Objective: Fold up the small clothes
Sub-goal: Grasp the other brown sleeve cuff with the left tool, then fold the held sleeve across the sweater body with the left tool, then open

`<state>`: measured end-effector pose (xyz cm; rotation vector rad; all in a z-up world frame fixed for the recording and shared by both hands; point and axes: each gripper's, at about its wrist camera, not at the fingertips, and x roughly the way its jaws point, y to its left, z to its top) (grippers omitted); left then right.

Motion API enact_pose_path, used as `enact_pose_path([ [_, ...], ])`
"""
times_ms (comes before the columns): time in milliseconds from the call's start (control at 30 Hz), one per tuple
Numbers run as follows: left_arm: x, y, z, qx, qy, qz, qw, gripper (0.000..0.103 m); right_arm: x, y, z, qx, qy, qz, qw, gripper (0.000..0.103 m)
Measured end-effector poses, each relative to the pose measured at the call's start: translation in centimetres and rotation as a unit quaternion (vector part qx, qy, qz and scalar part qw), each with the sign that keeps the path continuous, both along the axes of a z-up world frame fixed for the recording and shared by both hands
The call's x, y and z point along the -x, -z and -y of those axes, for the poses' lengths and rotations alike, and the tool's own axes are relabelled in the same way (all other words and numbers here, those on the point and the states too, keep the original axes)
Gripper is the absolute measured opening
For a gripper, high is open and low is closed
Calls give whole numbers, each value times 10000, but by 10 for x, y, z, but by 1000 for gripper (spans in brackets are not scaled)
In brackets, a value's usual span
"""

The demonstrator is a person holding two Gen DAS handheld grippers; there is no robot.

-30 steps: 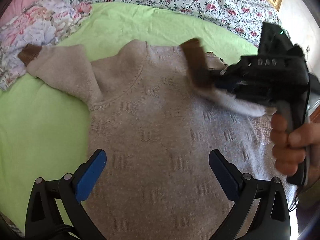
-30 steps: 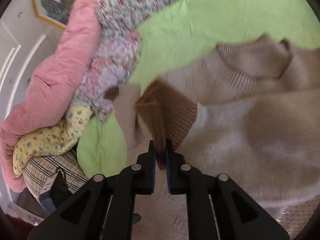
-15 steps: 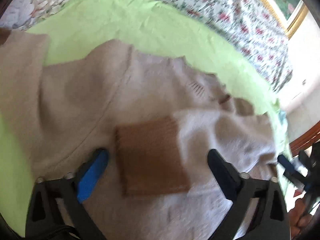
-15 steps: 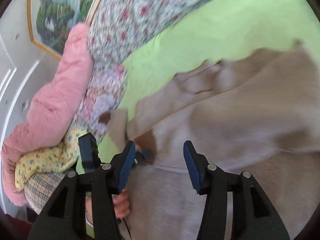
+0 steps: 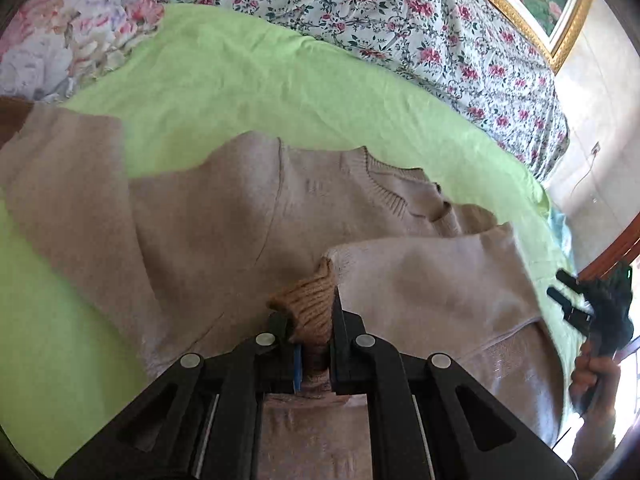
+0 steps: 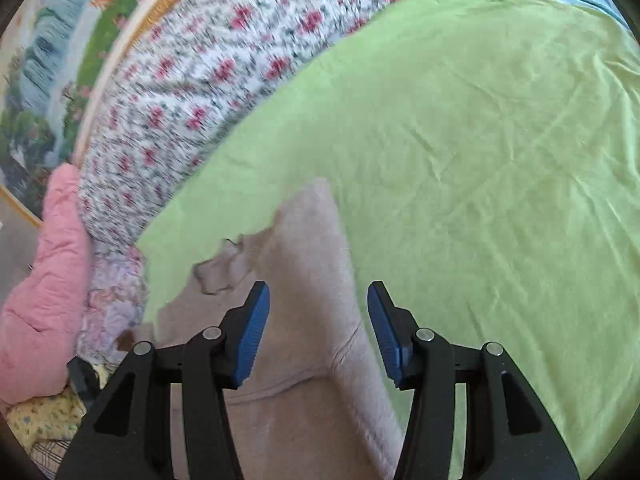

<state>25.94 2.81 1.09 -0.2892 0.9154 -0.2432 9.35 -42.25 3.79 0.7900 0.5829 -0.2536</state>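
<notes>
A beige knitted sweater [image 5: 224, 216] lies spread on a lime-green sheet [image 5: 248, 92]. One sleeve is folded across its chest, ending in a brown ribbed cuff [image 5: 312, 304]. My left gripper [image 5: 314, 356] is shut on that cuff. The other sleeve [image 5: 60, 152] stretches out to the left, its brown cuff at the frame edge. In the right wrist view my right gripper [image 6: 318, 332] stands open above the sweater's right shoulder fold [image 6: 308, 256], with nothing pinched. The same right gripper [image 5: 592, 304] shows at the left view's far right, held by a hand [image 5: 592, 380].
A floral quilt [image 5: 400, 12] runs along the far side of the sheet. Pink bedding [image 6: 40, 312] and a yellow patterned cloth [image 6: 44, 420] are piled at the left. A gold-framed picture [image 5: 532, 12] hangs behind. Bare green sheet [image 6: 500, 184] lies right of the sweater.
The right gripper let go of the brown cuff, opened and swung away to the sweater's right side. The left gripper moved onto the cuff and shut on it.
</notes>
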Motion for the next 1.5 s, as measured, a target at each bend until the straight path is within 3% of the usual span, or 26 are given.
enact_pose_path([
  [200,11,19,-28,595,-469,-340,9965,8,-62,6,2,503,-386,-653,9958,52],
  [333,20,19,-27,649,-410,-353,9964,7,-76,23,5,528,-466,-940,9931,52],
  [467,19,13,-29,1055,-359,-477,9926,7,-76,29,3,673,-568,-936,9917,51],
  [500,16,7,-28,1102,-312,-492,9922,7,-75,28,3,732,-609,-928,9911,22],
  [533,16,0,-29,1215,-260,-460,9912,7,-73,25,4,780,-632,-873,9911,8],
  [600,15,-10,-32,1445,-202,-372,9886,7,-66,16,8,849,-528,-661,9928,8],
  [667,10,-8,-27,1189,-137,-393,9920,7,-61,12,12,985,-342,-600,9927,8],
  [800,-5,19,0,-87,-1,-407,9991,8,-58,28,20,879,-200,-680,9936,8],
  [900,-8,30,8,-512,54,-189,9985,12,-53,31,26,601,-88,-532,9967,8],
  [1033,4,18,6,-492,8,-73,9988,21,-49,26,23,455,-129,-601,9971,11],
  [1100,16,13,3,-492,-21,-25,9988,41,-40,19,18,520,-16,-660,9965,18],
  [1133,23,12,-1,-490,-43,-15,9988,44,-36,16,14,520,-21,-581,9970,20],
  [1267,49,1,-16,-350,-157,16,9993,45,-13,0,-15,715,-224,-232,9969,46],
  [1500,79,-14,-79,-10,-916,113,9957,54,7,-7,-72,725,-804,-61,9941,48],
])
